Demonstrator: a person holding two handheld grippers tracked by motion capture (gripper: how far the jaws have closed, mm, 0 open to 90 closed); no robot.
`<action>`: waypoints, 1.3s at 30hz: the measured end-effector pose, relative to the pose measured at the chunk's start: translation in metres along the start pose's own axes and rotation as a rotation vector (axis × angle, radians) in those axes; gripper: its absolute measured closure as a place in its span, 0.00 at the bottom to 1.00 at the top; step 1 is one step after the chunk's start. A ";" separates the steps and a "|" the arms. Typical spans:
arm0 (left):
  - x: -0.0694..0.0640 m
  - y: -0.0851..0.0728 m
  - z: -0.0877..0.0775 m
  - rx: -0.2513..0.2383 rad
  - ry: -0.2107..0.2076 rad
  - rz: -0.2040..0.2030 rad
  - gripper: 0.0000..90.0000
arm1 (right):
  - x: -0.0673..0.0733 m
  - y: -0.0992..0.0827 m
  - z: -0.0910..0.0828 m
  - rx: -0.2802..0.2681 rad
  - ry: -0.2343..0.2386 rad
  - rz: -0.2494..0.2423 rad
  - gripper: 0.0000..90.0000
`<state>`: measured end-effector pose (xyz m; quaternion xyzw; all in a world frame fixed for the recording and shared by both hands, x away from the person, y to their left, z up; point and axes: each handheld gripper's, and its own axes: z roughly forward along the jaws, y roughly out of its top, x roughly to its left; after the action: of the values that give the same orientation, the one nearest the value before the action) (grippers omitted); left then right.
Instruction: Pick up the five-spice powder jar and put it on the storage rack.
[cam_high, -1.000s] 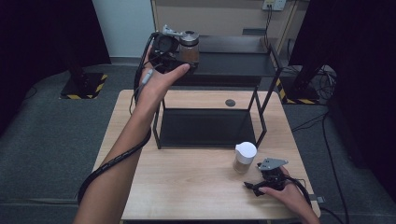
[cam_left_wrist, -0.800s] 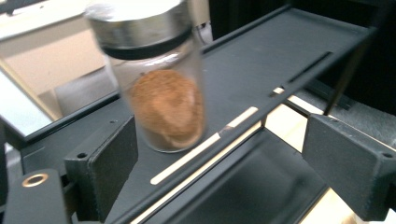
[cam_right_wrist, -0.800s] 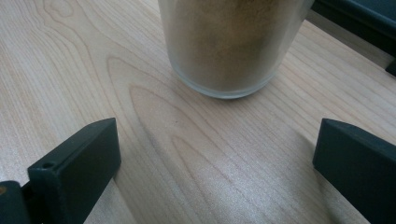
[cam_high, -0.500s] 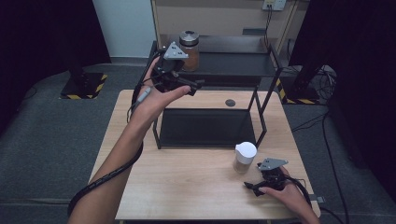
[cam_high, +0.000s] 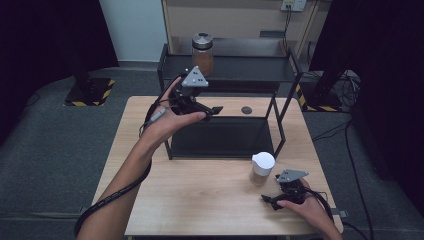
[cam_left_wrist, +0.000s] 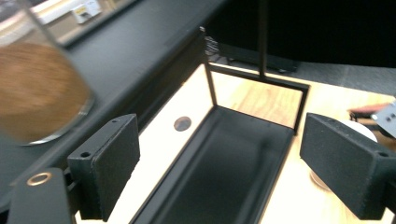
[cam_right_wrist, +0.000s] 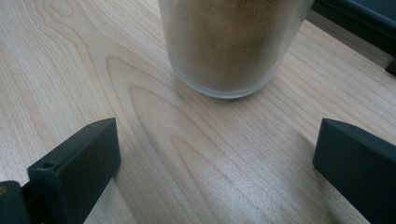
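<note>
A glass jar (cam_high: 202, 52) with a metal lid and brown contents stands on the top shelf of a black rack (cam_high: 250, 69). My left gripper (cam_high: 212, 112) is open and empty, held in the air in front of that shelf, above the rack's lower tray (cam_high: 222, 137). In the left gripper view the jar (cam_left_wrist: 37, 93) is blurred at the left, outside the wide jaws of my left gripper (cam_left_wrist: 219, 172). A white-lidded jar (cam_high: 262, 167) of tan powder stands on the table. My right gripper (cam_high: 270, 201) rests open just in front of it. The powder jar (cam_right_wrist: 233, 42) stands beyond my right gripper (cam_right_wrist: 215, 158).
The wooden table (cam_high: 200, 200) has a small dark round disc (cam_high: 246, 110) near its far edge. The rack's thin posts (cam_high: 278, 125) rise on the right side of the tray. Dark floor and cables surround the table.
My left gripper has let go of the brown jar on the top shelf and pulled back toward me and down. The right gripper has stayed still.
</note>
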<state>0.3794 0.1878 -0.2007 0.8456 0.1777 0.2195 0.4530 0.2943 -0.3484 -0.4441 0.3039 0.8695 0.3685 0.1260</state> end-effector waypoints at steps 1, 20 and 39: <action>0.001 -0.002 0.003 0.007 -0.011 0.010 0.12 | 0.000 0.000 0.000 0.000 0.000 0.000 0.02; -0.005 -0.063 0.041 0.015 -0.135 -0.034 0.12 | 0.000 0.000 0.000 0.002 0.000 0.001 0.02; -0.031 -0.123 0.063 0.047 -0.165 -0.089 0.11 | 0.000 0.000 0.000 0.002 0.000 0.001 0.02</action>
<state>0.3746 0.1935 -0.3424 0.8624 0.1822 0.1247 0.4555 0.2943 -0.3483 -0.4439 0.3042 0.8697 0.3678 0.1256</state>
